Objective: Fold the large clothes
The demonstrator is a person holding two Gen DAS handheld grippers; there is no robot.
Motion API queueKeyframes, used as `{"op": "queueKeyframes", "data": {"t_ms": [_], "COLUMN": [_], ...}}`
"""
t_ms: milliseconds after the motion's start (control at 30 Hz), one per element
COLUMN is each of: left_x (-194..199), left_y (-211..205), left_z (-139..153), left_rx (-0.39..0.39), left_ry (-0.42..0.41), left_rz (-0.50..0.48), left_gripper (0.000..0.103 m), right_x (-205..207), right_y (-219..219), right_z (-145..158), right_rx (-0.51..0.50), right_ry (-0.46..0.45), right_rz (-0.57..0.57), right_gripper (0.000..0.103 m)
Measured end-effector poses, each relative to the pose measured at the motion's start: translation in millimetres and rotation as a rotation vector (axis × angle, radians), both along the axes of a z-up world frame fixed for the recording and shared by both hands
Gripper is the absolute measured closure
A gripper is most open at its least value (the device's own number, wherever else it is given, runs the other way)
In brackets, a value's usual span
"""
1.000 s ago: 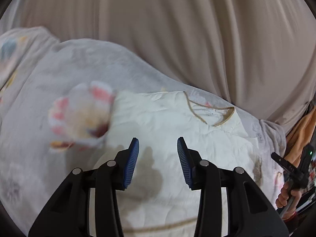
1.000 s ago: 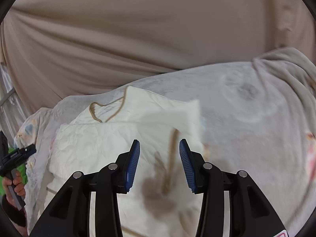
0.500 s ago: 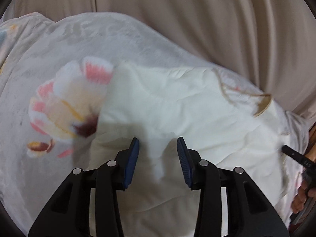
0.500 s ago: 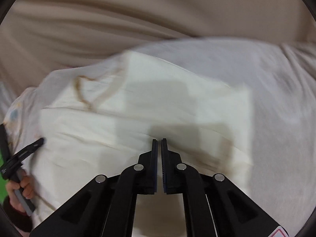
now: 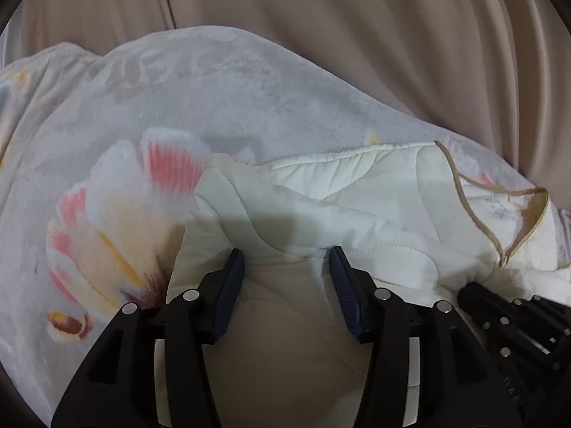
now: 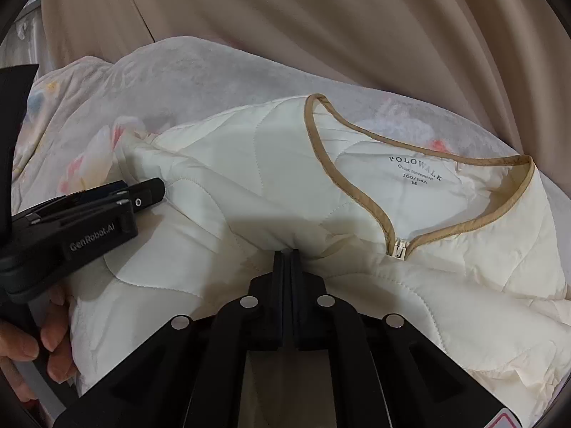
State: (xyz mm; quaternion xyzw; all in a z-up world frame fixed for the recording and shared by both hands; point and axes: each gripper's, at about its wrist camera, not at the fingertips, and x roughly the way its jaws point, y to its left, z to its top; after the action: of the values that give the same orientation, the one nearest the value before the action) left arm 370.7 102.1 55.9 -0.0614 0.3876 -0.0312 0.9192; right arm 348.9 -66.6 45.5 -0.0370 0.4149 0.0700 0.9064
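Note:
A cream quilted jacket (image 5: pixel 357 199) with tan neck trim lies partly folded on a floral blanket; it also shows in the right wrist view (image 6: pixel 249 185), with its neck label and zip top facing up. My left gripper (image 5: pixel 287 260) is open, its blue pads (image 5: pixel 232 278) resting on the jacket's folded layer with fabric bulging between them. My right gripper (image 6: pixel 287 255) is shut on a fold of the jacket just left of the zip. The left gripper's body (image 6: pixel 82 214) lies on the jacket's left part in the right wrist view.
The pale floral blanket (image 5: pixel 107 221) covers the surface under the jacket. A beige curtain (image 5: pixel 357 28) hangs close behind. The right gripper's body (image 5: pixel 517 324) shows at the lower right of the left wrist view.
Both grippers have moved forward onto the jacket and closer together. The right gripper, open a second ago, has shut and now pinches jacket fabric. The left gripper has stayed open.

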Motion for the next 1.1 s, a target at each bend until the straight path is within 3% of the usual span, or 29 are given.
{"op": "queueKeyframes", "data": {"t_ms": [433,700,933,1100], "left_x": [-4.0,-4.9,-6.0,-19.1], "left_y": [-3.9,-4.8,-3.5,5.8], "left_z": [-4.0,-5.3,-6.1,4.2], "left_rx": [0.032,0.048,0.046,0.055], "left_ry": [-0.024,-0.033,-0.038,0.0], "left_rz": [-0.014,-0.027,-0.03,-0.029], "left_gripper": [0.053,0.053,0.053,0.053], "right_x": [-20.4,-35.5,-65.0,-91.8], "right_y": [-31.3,-66.7,-139.3,-199.8], "right_z": [-2.5,-8.6,-17.4,-15.2], "right_rx": [-0.093,-0.079,0.037,0.046], "right_ry": [-0.051,-0.056,-0.028,-0.011], "right_rz": [-0.043,-0.067,-0.136,-0.299], "right_gripper": [0.103,0.103,0.103,0.103]}}
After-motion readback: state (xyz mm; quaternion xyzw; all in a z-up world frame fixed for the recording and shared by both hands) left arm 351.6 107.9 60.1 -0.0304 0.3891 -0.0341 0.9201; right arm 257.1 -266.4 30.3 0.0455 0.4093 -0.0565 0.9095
